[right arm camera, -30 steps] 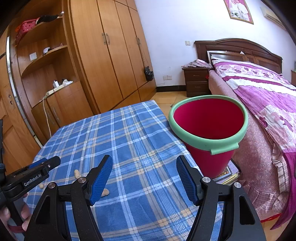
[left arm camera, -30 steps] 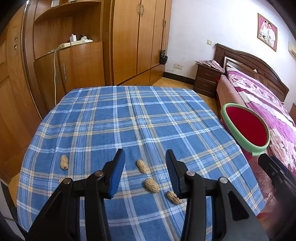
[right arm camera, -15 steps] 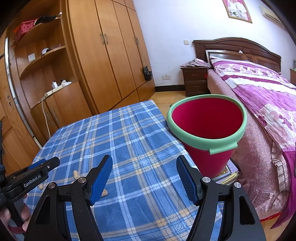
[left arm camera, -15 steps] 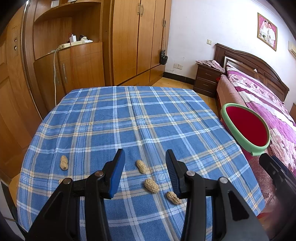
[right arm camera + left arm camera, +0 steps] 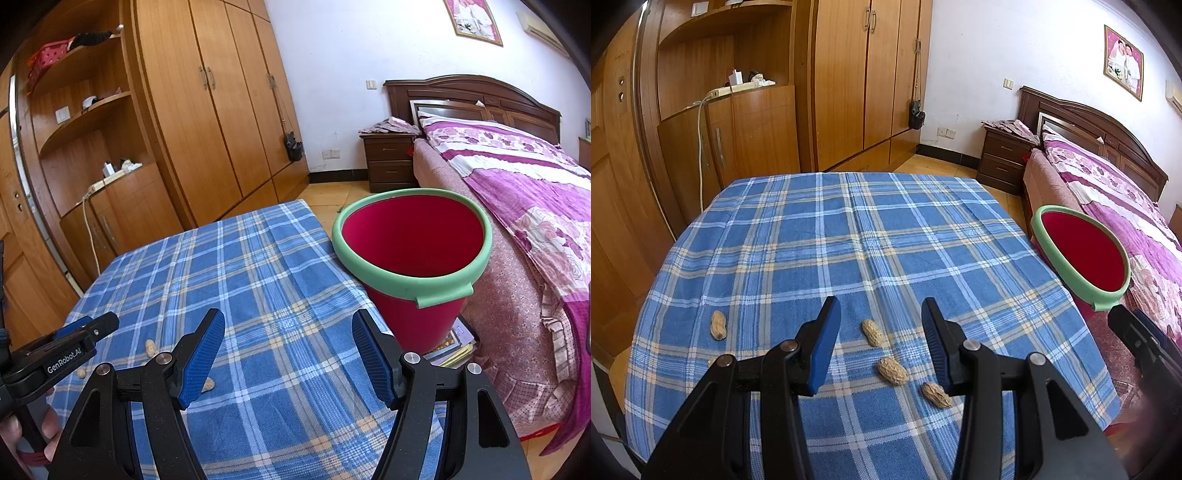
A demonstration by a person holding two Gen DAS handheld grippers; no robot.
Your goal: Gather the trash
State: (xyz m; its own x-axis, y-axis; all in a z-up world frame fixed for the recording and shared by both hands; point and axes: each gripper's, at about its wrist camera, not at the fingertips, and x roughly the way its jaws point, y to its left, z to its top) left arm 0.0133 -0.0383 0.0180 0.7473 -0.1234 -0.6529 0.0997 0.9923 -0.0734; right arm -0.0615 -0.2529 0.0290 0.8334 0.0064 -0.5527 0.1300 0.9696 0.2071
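Several peanut shells lie on the blue plaid tablecloth. One peanut and a second peanut sit on the cloth between my left fingers, a third peanut lies by the right finger, and another peanut lies far left. My left gripper hovers open above them, holding nothing. A red bucket with a green rim stands beside the table's right edge. My right gripper is open and empty over the cloth, left of the bucket. Peanuts show at its lower left.
A bed with a purple floral cover runs right of the bucket. Wooden wardrobes and a nightstand stand beyond the table. Books lie on the floor under the bucket. A hand holds the left gripper's handle.
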